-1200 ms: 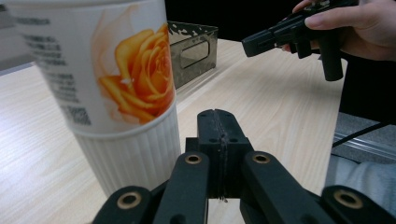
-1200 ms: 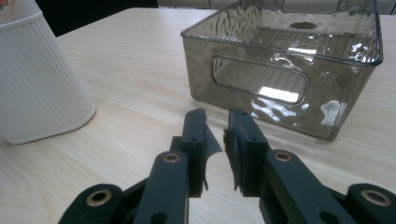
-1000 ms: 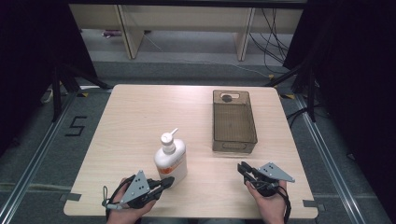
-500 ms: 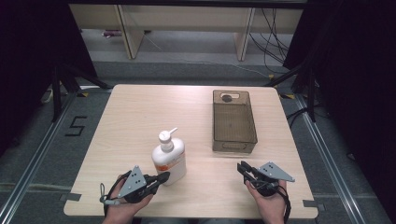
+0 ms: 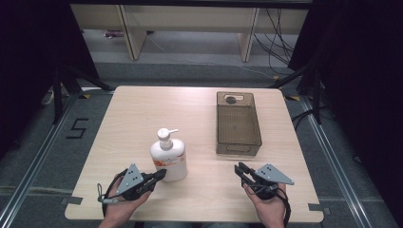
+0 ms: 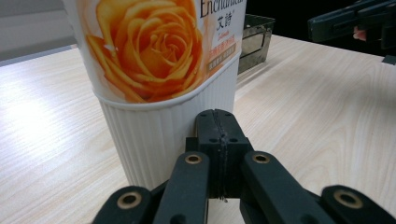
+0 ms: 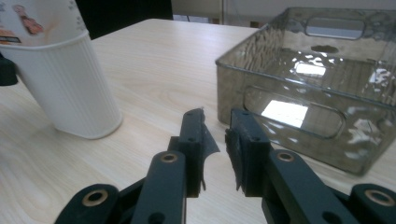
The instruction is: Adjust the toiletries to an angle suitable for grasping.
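The step in hand was judged to be the approach to the lotion bottle (image 5: 168,156) — no grasp had been made. The bottle stood upright on the tabletop (image 5: 142,114), near the front edge and left of centre; its ribbed white base and rose label showed close up in the left gripper view (image 6: 159,84). The clear plastic bin (image 5: 237,124) sat well apart to the right, empty as far as could be seen.

The left gripper (image 5: 160,174) lay low and nearly level, its tips just beside the lower wall of the bottle; contact could not be confirmed. Its fingers (image 6: 205,135) were pressed fully together with nothing between them. The left hand (image 5: 121,202) came in from the front edge, angled toward the bottle.

The right gripper (image 5: 239,169) rested near the front edge, just short of the near end of the bin; its fingers (image 7: 194,133) stood narrowly parted, having just opened slightly, with nothing between them. The right hand (image 5: 266,202) held it level, pointing toward the middle of the tabletop.

The next move was judged to call for one of two things: opening the left fingers wide enough to span the body of the bottle, or nudging it with the closed tips; a push low on the base risked sliding rather than tipping — a high one, toppling.
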